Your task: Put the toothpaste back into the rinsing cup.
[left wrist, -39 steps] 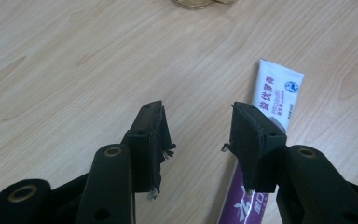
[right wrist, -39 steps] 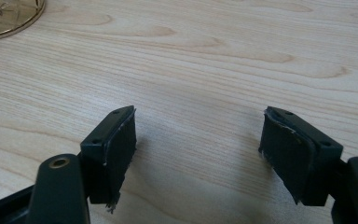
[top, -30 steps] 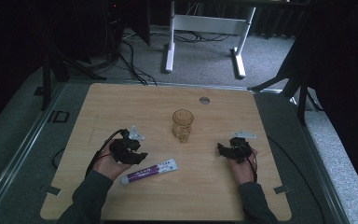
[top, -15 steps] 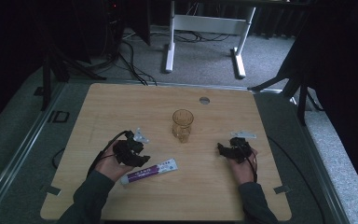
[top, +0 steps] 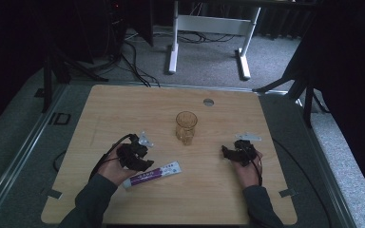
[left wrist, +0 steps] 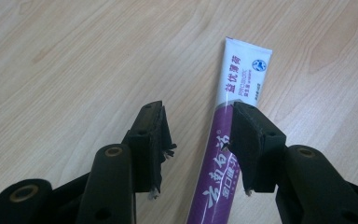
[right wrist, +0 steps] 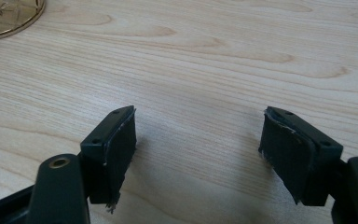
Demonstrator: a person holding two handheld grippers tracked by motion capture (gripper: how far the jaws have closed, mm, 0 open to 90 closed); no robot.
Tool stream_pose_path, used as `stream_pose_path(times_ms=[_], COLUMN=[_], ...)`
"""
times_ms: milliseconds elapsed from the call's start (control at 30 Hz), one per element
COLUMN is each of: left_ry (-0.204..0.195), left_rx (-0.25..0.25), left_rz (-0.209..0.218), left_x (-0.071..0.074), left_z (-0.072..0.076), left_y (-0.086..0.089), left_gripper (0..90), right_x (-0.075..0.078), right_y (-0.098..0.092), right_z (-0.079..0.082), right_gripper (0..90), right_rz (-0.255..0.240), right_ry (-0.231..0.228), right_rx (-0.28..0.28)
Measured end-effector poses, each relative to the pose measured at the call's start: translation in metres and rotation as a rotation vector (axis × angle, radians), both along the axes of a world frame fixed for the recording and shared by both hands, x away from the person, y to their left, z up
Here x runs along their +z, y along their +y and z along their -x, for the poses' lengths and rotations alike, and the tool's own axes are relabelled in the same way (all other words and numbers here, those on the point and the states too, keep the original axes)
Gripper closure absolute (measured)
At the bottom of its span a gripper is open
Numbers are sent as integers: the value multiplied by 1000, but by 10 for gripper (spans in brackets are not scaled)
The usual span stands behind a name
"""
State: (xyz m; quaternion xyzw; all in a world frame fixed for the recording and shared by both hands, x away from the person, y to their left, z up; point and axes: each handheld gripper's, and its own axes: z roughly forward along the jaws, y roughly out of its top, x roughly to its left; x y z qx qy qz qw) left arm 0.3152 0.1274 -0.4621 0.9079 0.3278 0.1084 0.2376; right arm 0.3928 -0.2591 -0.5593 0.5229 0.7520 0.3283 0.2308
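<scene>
- The worktop [top: 123, 114] is seen to carry a glass [top: 186, 126] at its middle and a tube [top: 152, 175] nearer the person
- The left hand-held gripper [left wrist: 198, 140] is held open over the tube, one jaw on its purple part; the grasp step is judged in hand, calling next for centring and closing
- The right hand-held gripper [right wrist: 198, 140] is held wide, empty, over bare wood

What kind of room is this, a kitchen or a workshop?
Probably a lab or recording studio: a bare wooden table on grey carpet, cables trailing across the floor, dark stands around it, and only a toothpaste tube and glass laid out.
</scene>
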Motion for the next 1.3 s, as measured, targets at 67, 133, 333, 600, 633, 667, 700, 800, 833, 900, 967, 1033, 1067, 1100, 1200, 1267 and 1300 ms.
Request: stream_pose_path(times_ms=[67, 133, 333, 600, 633, 667, 700, 800, 833, 900, 967, 1033, 1067, 1100, 1200, 1267, 1300], left_ry=[4, 5, 20, 49, 53, 59, 65, 76, 78, 79, 79, 79, 78, 78, 79, 80, 80], left_rx=[-3, -4, -6, -2, -2, -1, 1, 1, 2, 1, -2, -2, -2, -2, -3, -4, -5], left_rz=[-4, -12, -22, -53, -55, -58, -60, -67, -69, -66, -66, -67, -67, -68, -72, -75, -77], left_x=[0, -1, -2, -5, -6, -6, -7, -8, -8, -9, -9, -10, -10, -10, -10, -10, -11], left_z=[0, 1, 1, 0, 0, -1, -1, -2, -2, -3, -3, -3, -3, -3, -3, -3, -3], left_y=[-1, -1, -3, -7, -7, -8, -8, -9, -9, -9, -10, -10, -10, -10, -10, -10, -10], left_gripper=[554, 554, 554, 565, 566, 568, 570, 570, 571, 570, 570, 570, 570, 570, 570, 570, 570], right_x=[0, 0, 0, 0, 0, 0, 0, 0, 0, 0, 0, 0, 0, 0, 0, 0, 0], right_y=[0, 0, 0, 0, 0, 0, 0, 0, 0, 0, 0, 0, 0, 0, 0, 0, 0], right_z=[0, 0, 0, 0, 0, 0, 0, 0, 0, 0, 0, 0, 0, 0, 0, 0, 0], right_gripper=[267, 267, 267, 267, 267, 267, 267, 267, 267, 267, 267, 267, 267, 267, 267, 267, 267], right_rz=[0, 0, 0, -1, 0, 0, 0, 0, 0, 0, 0, -1, -1, -1, -1, 0, 0], right_ry=[0, 0, 0, 0, 0, 0, 0, 0, 0, 0, 0, 0, 0, 0, 0, 0, 0], right_rx=[0, 0, 0, -1, 0, 0, 0, 0, 0, 0, 0, -1, -1, -1, -1, 0, 0])
